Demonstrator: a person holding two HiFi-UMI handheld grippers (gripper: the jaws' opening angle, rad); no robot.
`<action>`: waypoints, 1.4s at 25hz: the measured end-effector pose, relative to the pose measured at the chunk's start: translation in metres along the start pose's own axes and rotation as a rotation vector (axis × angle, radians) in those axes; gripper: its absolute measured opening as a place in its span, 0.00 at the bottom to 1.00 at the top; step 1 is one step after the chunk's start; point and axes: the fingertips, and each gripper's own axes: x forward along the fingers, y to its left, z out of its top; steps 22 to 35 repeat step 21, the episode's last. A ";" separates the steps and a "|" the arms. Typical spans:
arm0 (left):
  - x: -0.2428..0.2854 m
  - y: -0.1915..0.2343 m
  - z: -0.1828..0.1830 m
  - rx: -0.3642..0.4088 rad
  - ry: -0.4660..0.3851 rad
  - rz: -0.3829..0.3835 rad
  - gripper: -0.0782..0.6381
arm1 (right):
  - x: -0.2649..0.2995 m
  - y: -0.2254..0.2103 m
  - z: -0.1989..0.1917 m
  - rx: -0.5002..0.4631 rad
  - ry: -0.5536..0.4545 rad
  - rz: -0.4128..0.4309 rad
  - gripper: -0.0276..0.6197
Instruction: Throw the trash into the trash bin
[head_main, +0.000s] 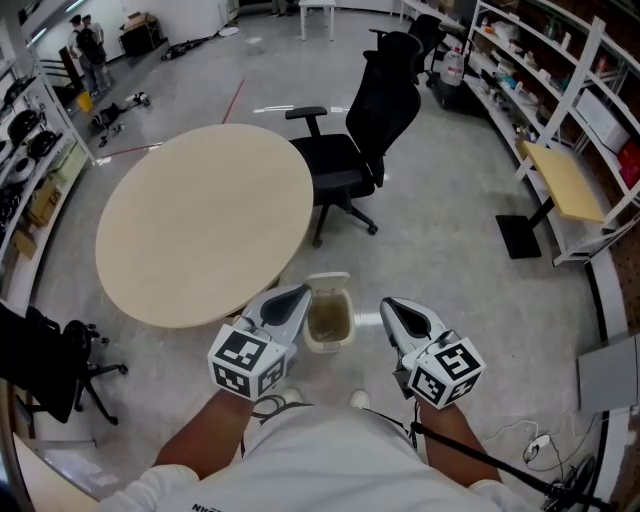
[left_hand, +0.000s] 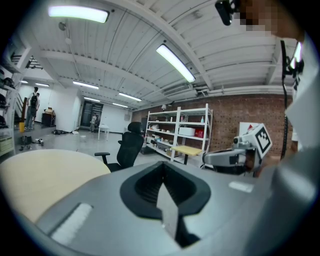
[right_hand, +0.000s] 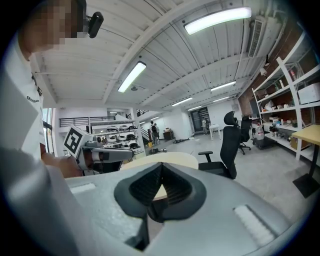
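One trash bin (head_main: 328, 346), between left tongs (head_main: 298, 294) and right tongs (head_main: 390, 306)

A round beige table (head_main: 200, 225) stands ahead of me on my left, with a black office chair (head_main: 360, 140) just beside its far right edge. White shelving (head_main: 505, 95) lines the right wall, and a small wooden-topped desk (head_main: 565, 182) stands before it.
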 end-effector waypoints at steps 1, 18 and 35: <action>0.000 0.000 0.000 0.000 0.000 0.000 0.12 | 0.000 0.000 0.001 -0.001 0.000 0.000 0.05; -0.001 -0.001 -0.006 0.009 0.016 -0.021 0.12 | 0.005 0.007 -0.001 -0.020 0.021 0.022 0.04; -0.003 0.000 -0.005 0.010 0.019 -0.025 0.12 | 0.006 0.010 0.001 -0.023 0.026 0.025 0.05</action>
